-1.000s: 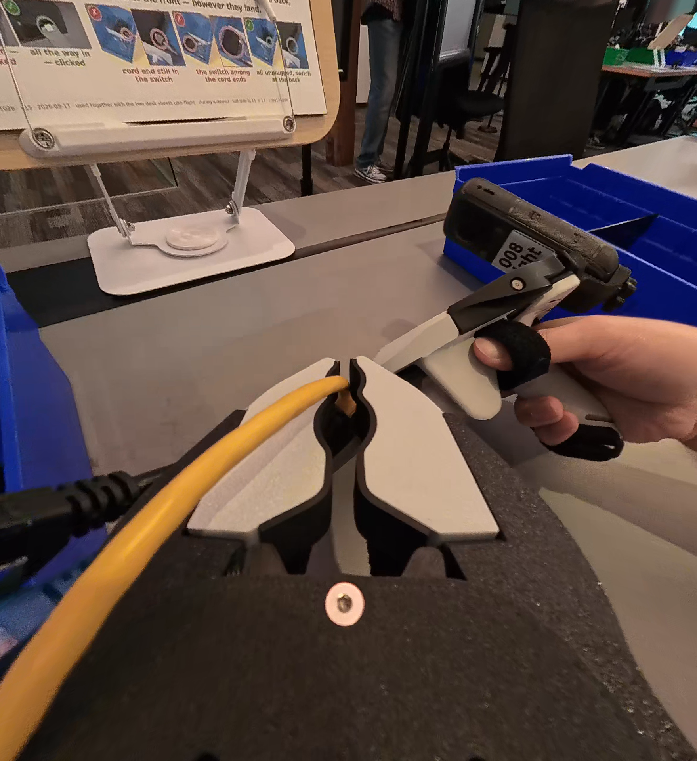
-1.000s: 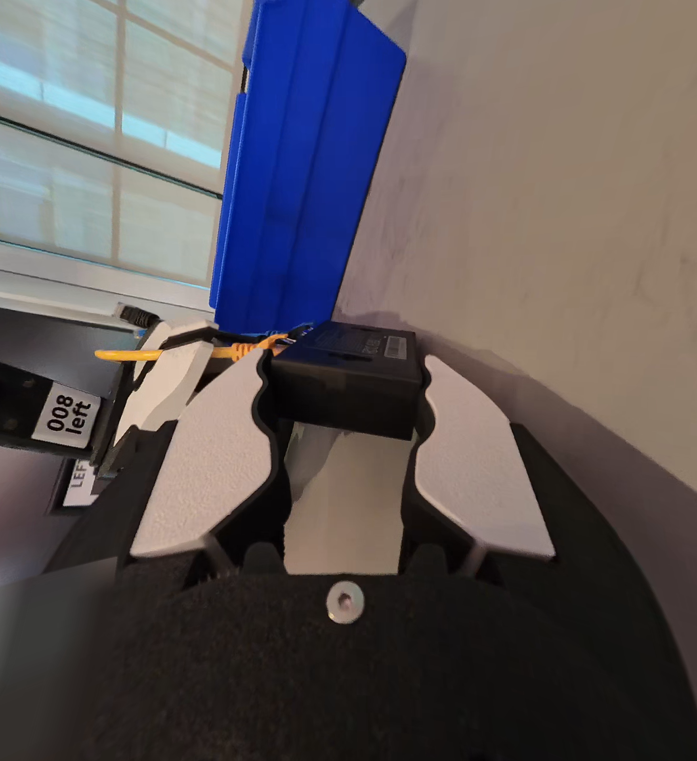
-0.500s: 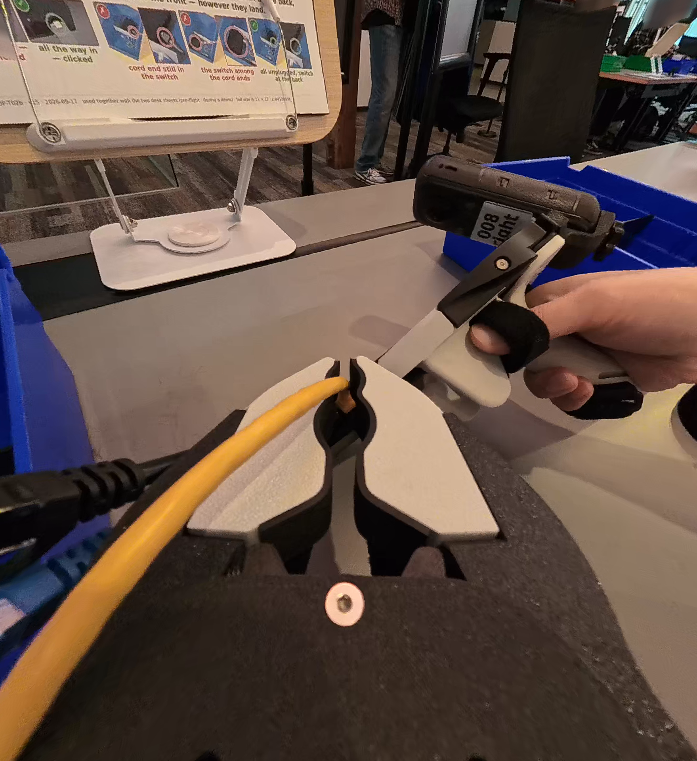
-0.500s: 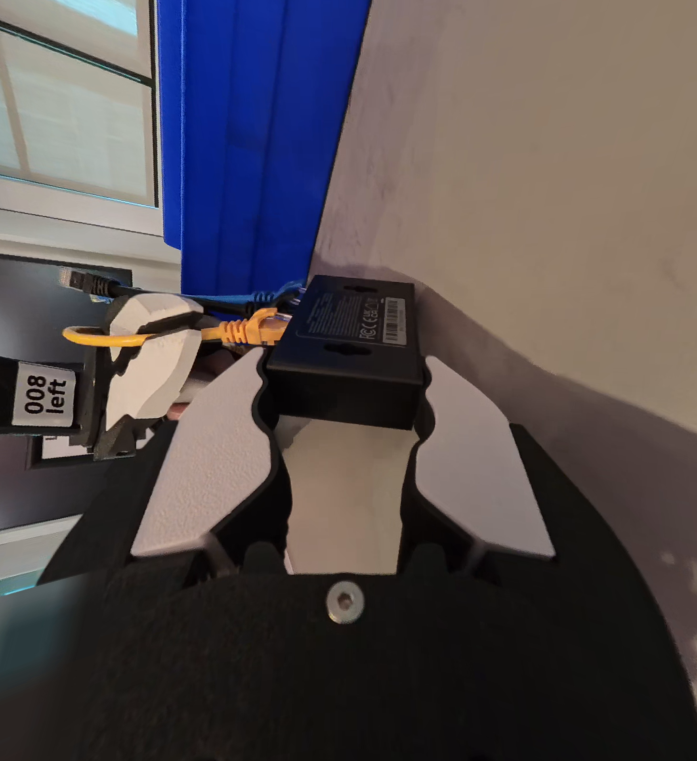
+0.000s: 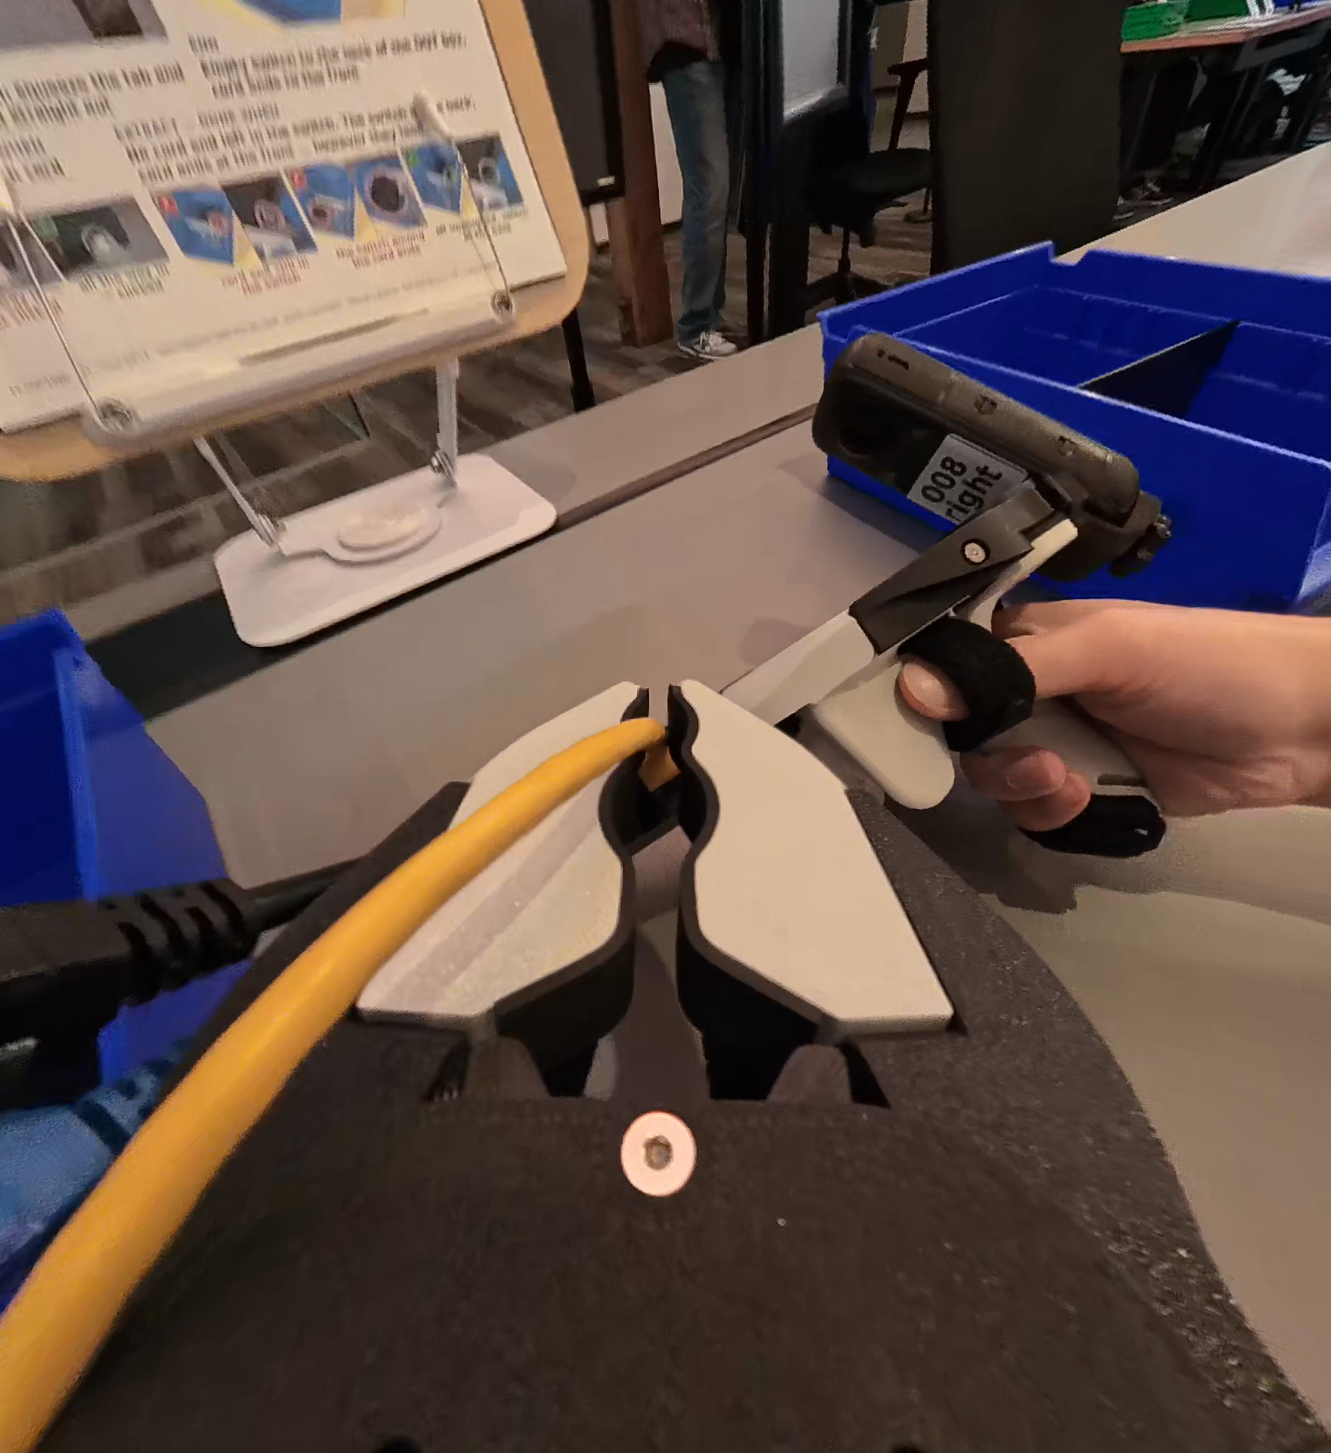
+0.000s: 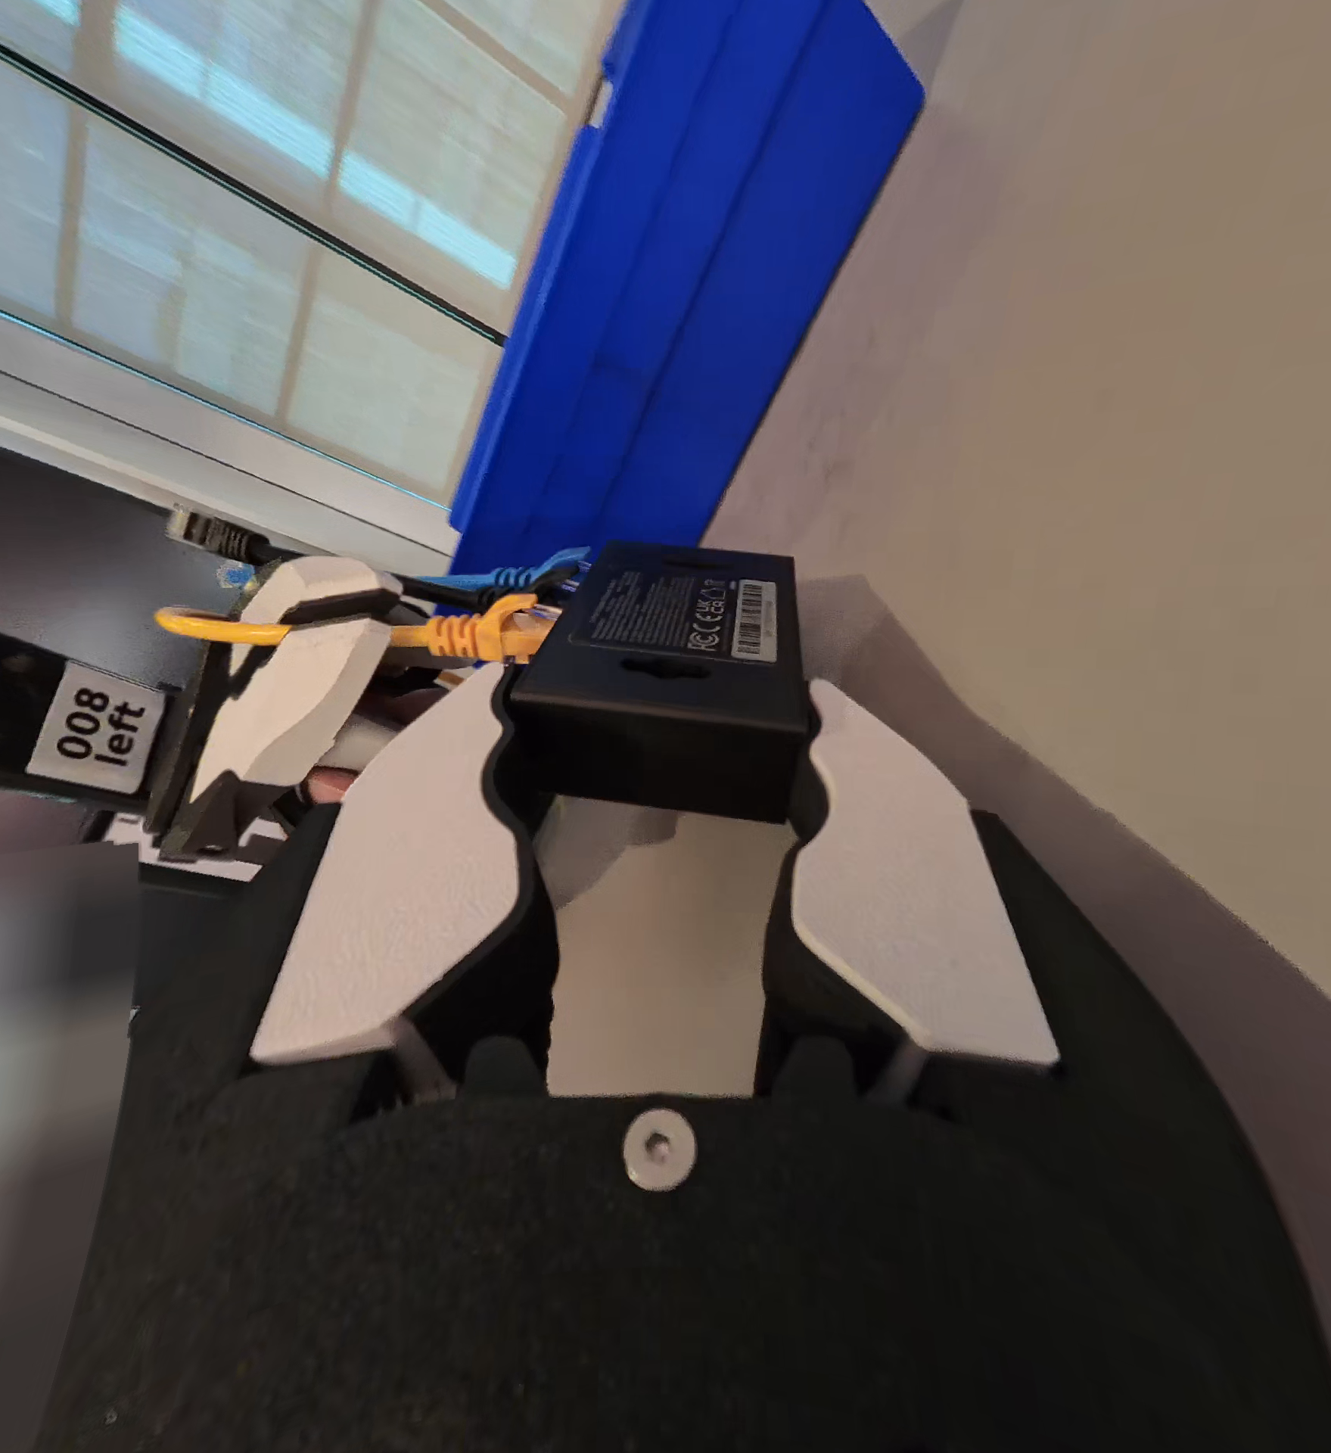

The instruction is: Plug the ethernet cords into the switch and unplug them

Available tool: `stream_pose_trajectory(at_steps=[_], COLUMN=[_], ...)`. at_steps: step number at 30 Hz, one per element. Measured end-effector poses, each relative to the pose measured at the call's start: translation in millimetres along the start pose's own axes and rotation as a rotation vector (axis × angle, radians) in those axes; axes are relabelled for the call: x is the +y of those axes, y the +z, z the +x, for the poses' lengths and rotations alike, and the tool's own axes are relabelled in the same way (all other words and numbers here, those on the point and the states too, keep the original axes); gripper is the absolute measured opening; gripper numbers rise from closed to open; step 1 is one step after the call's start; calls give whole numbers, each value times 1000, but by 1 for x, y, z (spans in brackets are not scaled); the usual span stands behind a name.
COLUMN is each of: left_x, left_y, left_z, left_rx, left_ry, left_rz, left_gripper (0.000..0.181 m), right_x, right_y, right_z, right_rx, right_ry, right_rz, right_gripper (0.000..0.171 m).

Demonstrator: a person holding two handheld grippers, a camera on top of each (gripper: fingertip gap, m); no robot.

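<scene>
Yellow cord [image 5: 347,936] is pinched in the left hand-held gripper [image 5: 666,711], its plug at the black switch [image 6: 662,692], which the right hand-held gripper [image 6: 658,755] clamps above the grey table [image 5: 568,629].

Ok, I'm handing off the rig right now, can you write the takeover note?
Left tool: shut on the yellow ethernet cord, gripping just behind its plug.
Right tool: shut on the black switch, held off the grey table.
The yellow plug sits at the switch's port side; whether it is fully seated cannot be told. Blue cord and black cord run beside it.
Left: confirm the yellow seating, then handle the remaining cords and unplug.
</scene>
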State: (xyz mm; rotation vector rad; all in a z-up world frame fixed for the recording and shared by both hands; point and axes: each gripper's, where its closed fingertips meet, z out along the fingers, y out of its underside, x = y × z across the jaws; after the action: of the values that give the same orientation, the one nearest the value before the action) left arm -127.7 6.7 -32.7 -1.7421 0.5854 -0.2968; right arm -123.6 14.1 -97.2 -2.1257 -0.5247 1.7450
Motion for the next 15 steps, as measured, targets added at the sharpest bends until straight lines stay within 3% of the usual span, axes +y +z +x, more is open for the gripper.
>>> stream_pose_trajectory(at_steps=[4,8,11,15], left_x=[-20,-40,-40,-48], left_y=[-9,-18,-19,-27], left_z=[4,9,4,7], left_rx=[-46,-68,-110,-90], left_ry=[89,158,187,181], left_rz=[82,156,145,202], left_gripper=[5,5,4,4], right_x=[-13,-20,-22,-34], right_y=[-3,-4,2,-5], right_z=[-18,-41,-41,-54], right_rx=[-78,-276,-256,-253], right_ry=[-92,-56,-95,-328], right_rz=[113,208,248,389], right_gripper=[63,62,63,63])
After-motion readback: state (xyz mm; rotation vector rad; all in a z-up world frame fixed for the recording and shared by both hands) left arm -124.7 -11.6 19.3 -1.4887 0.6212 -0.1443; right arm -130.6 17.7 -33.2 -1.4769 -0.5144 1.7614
